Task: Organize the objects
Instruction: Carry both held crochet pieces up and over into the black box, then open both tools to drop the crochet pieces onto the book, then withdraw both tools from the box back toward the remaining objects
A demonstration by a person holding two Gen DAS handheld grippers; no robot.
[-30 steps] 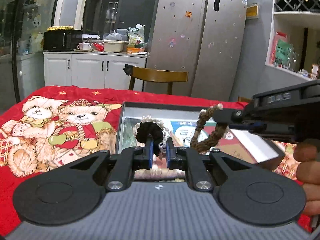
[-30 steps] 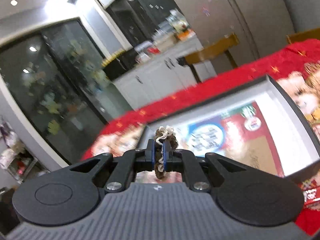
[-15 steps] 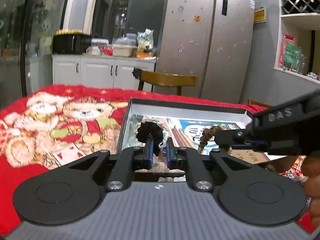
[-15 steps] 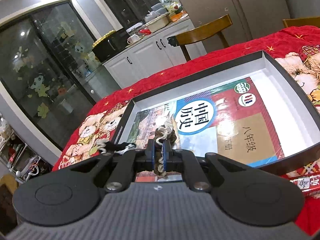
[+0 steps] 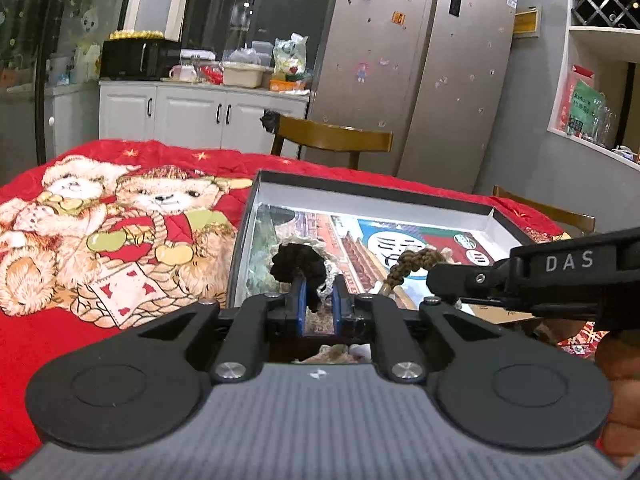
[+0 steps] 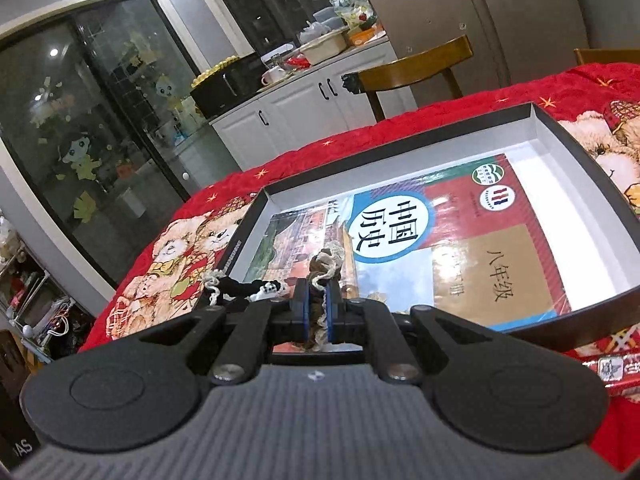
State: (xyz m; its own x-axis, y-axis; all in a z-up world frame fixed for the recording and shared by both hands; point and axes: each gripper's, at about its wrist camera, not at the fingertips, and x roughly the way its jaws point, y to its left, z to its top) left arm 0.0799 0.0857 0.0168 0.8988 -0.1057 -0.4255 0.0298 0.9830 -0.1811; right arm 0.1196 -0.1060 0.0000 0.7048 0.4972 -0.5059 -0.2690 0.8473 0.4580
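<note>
A shallow black box [image 5: 372, 189] with a white inside lies on the red cloth and holds a history textbook [image 6: 460, 248]. My left gripper [image 5: 318, 304] is over the box's near left corner; its jaws stand a little apart with a black scrunchie with white lace trim [image 5: 298, 266] between them. My right gripper [image 6: 316, 308] is shut on a brown and cream braided scrunchie [image 6: 326, 266] above the book's near edge. In the left wrist view the right gripper [image 5: 560, 276] reaches in from the right with the brown scrunchie [image 5: 408, 266] at its tip. The black scrunchie also shows in the right wrist view [image 6: 240, 290].
The table carries a red teddy-bear cloth [image 5: 120, 240]. A wooden chair [image 5: 332, 140] stands behind the table. White cabinets [image 5: 192, 114] with kitchen clutter and a steel fridge [image 5: 420, 72] are beyond. A red packet [image 6: 616, 368] lies by the box's near right side.
Both grippers have come lower and closer to the box. The left jaws have parted slightly around the black scrunchie. The brown scrunchie has sunk toward the book.
</note>
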